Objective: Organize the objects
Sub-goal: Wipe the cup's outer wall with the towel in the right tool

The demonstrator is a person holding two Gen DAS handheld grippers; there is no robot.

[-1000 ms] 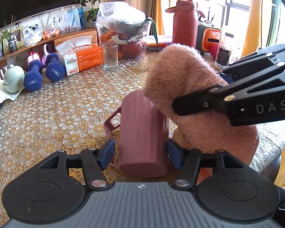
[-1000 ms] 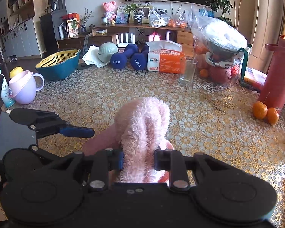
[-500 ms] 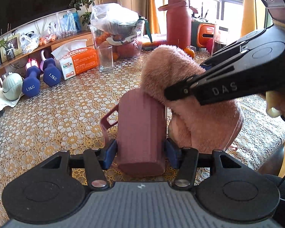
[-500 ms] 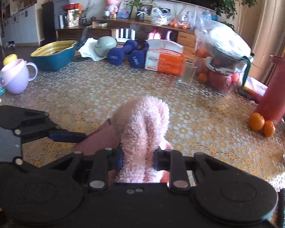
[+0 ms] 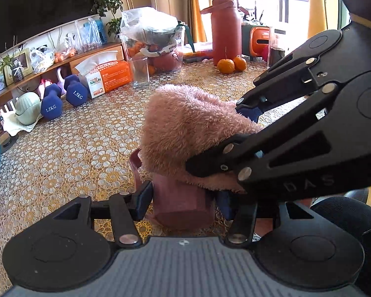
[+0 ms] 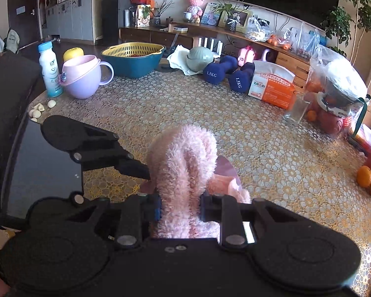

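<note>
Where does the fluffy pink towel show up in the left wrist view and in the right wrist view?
Left wrist view: fluffy pink towel at centre, draped over the mug, pinched by the right gripper.
Right wrist view: bottom centre, between that gripper's pads.
Shared landmark: orange tissue box beside the blue dumbbells.

- At the far edge of the gold lace tablecloth [image 6: 272, 148] you have two blue dumbbells [image 6: 228, 73] lying side by side, each marked 1.5KG.
- Just right of them sits your orange tissue box [image 6: 274, 90], with an empty glass [image 6: 295, 110] beside it.
- To your left, a white bottle [image 6: 49, 70] stands touching a lilac mug [image 6: 82, 79]; garlic cloves [image 6: 40, 109] lie near them.
- A teal basin [image 6: 133, 61] holds a yellow colander.
- Two oranges [image 5: 231, 64] rest before the tall red flask [image 5: 225, 28].
</note>
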